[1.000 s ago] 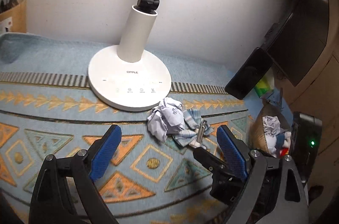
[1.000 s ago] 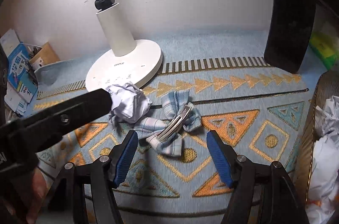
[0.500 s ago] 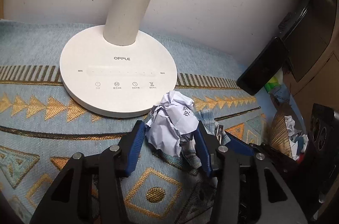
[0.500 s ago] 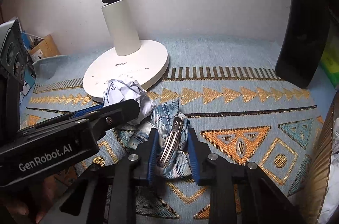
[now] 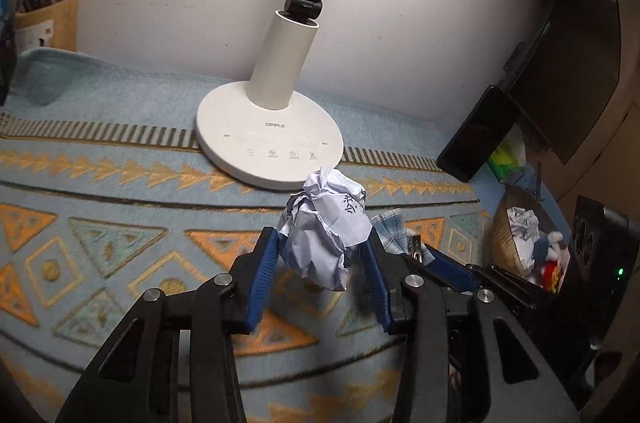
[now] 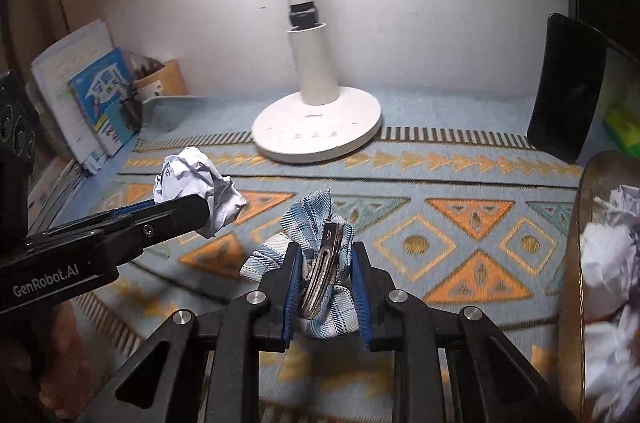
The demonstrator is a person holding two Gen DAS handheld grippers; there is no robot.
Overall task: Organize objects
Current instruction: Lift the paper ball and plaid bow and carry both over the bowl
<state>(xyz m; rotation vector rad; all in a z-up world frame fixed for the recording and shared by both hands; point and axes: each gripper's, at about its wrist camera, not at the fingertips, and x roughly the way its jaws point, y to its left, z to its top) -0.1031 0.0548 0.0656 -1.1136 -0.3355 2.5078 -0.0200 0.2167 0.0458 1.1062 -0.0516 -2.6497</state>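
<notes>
1. Both blue-padded fingers [image 5: 262, 275] of the left gripper [image 5: 322, 277] are clamped on a crumpled white paper ball with black handwriting [image 5: 326, 231], seen through the left wrist camera.
2. That paper ball sits between the 2 pads, lifted clear of the light-blue woven mat with orange triangle patterns [image 5: 100, 207]; its upper part rises above the fingertips.
3. Behind it stands a white desk lamp with a round base and touch icons [image 5: 270, 147], its stem curving up toward the white wall.
4. To the right, a black phone [image 5: 478, 139] leans upright, and a brown woven basket holding crumpled papers [image 5: 506, 235] sits near the mat's edge.
5. Just right of the left gripper, a corner of blue plaid cloth [image 5: 390, 225] peeks out above the right gripper's black frame.
6. From the right wrist camera, the right gripper [image 6: 326, 287] is closed tight on a blue-and-white plaid fabric hair bow with a silver metal clip [image 6: 316, 263], its blue pads [image 6: 290, 287] pressing the cloth from both sides.
7. Its metal clip runs lengthwise between the pads, and the bow is held above the mat [image 6: 460, 247].
8. Left of it, the left gripper [image 6: 188, 199] carries the paper ball [image 6: 196, 183] in the air, near the bow but apart from it.
9. Books with blue covers [image 6: 102, 103] lean at the far left, the lamp [image 6: 316, 131] stands in the middle, the phone [image 6: 564, 87] at the right, and the basket [image 6: 576, 263] fills the right edge.
</notes>
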